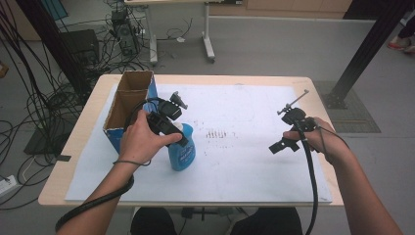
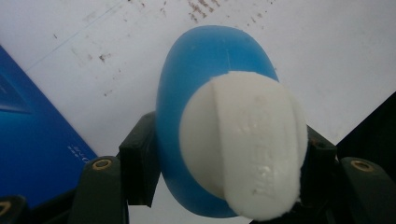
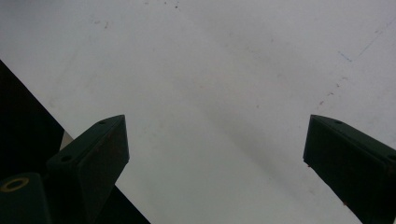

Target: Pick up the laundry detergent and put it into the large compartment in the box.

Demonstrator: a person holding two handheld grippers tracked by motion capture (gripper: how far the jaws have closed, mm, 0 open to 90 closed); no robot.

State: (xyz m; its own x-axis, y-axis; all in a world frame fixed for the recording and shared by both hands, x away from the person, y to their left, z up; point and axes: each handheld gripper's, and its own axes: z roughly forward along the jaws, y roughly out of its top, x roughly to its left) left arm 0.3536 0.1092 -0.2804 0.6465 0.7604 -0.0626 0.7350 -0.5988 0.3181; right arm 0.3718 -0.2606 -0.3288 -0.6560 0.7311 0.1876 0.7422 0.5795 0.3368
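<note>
A blue bottle (image 1: 182, 152) with a white cap stands upright on the white sheet, just right of the cardboard box. My left gripper (image 1: 180, 137) comes down on its top and is shut on the bottle. In the left gripper view the blue bottle (image 2: 205, 60) and its white cap (image 2: 247, 144) sit pinched between the two black jaws, my left gripper (image 2: 224, 163) pressing on both sides. My right gripper (image 1: 284, 145) hovers over the right part of the sheet, open. In the right gripper view my right gripper (image 3: 215, 154) has its jaws wide apart, with bare white sheet between them.
An open cardboard box (image 1: 128, 105) with blue sides lies at the left of the table; its blue side (image 2: 32, 140) is close beside the bottle. The white sheet (image 1: 244, 161) covers most of the wooden table (image 1: 73, 147). Dark specks (image 1: 215, 133) mark the sheet's middle. Cables and a black frame post (image 1: 372, 44) stand beyond the table.
</note>
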